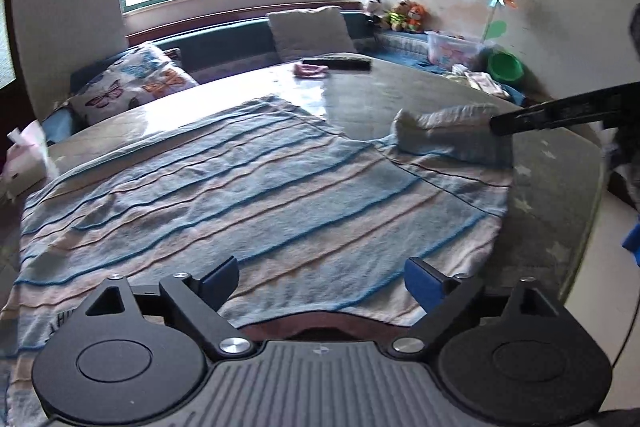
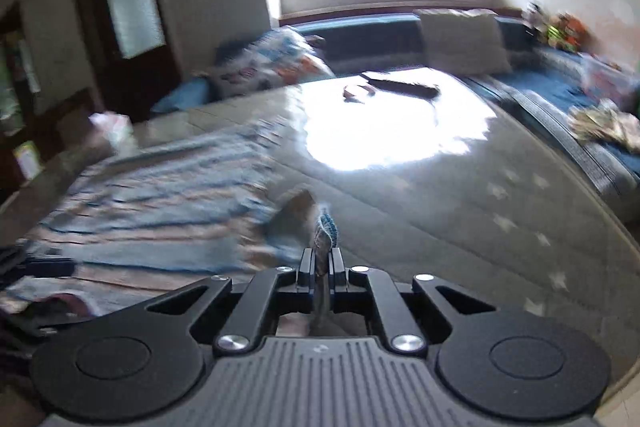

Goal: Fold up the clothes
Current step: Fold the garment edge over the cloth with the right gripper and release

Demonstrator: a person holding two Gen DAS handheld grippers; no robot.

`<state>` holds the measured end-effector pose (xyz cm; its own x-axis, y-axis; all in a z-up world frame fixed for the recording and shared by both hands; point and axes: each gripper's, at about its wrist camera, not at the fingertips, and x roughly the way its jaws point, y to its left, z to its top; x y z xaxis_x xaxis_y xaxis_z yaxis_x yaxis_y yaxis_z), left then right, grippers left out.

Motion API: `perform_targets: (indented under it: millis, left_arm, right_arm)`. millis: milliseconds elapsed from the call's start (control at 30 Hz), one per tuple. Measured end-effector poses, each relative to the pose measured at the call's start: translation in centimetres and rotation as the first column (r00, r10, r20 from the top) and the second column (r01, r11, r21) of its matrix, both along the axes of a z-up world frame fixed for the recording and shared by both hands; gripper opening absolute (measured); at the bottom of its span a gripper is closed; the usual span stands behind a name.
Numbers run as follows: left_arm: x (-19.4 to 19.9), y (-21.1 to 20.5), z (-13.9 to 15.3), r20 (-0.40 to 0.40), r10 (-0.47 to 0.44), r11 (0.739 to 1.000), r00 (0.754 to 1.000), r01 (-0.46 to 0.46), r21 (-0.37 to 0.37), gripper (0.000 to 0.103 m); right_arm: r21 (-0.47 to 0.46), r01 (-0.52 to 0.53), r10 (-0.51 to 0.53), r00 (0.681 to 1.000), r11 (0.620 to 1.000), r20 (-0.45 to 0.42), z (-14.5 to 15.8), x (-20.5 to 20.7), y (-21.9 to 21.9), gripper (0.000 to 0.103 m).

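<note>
On the glass-topped table (image 1: pixel 400 87) the striped towel (image 1: pixel 248 187) lies spread, its far corner lifted and pinched in the right gripper (image 2: pixel 321 261), while the left gripper (image 1: pixel 320 281) hovers with fingers apart above the near edge.

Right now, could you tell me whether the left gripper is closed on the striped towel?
No, the left gripper is open, its blue fingers spread wide above the striped towel without pinching it.

Bare table (image 1: pixel 420 87) is seen right of the striped cloth (image 1: pixel 240 187); far end is blocked by a dark bar (image 1: pixel 336 63) and pink item (image 1: pixel 310 70).
</note>
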<state>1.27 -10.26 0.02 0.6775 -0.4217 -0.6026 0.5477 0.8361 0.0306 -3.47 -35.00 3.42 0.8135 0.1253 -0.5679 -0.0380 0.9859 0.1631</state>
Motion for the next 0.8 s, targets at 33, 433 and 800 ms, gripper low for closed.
perform_targets:
  millis: [33,433,800]
  left_arm:
    - [0.0,0.3,0.1,0.001,0.011,1.0,1.0,-0.011,-0.004,0.093]
    - [0.0,2.8,0.1,-0.008,0.092,0.995,0.996,-0.092,-0.032,0.098]
    - [0.9,1.4,0.1,-0.014,0.073,0.997,0.997,-0.073,-0.026,0.099]
  right_arm:
    - [0.001,-0.03,0.03,0.999,1.0,0.013,0.6,0.0,0.7,0.005]
    - [-0.003,-0.35,0.35,0.937,0.937,-0.009,1.1,1.8,9.5,0.006]
    - [-0.034,-0.341,0.337,0.937,0.939,-0.091,-1.0,3.6,8.5,0.014]
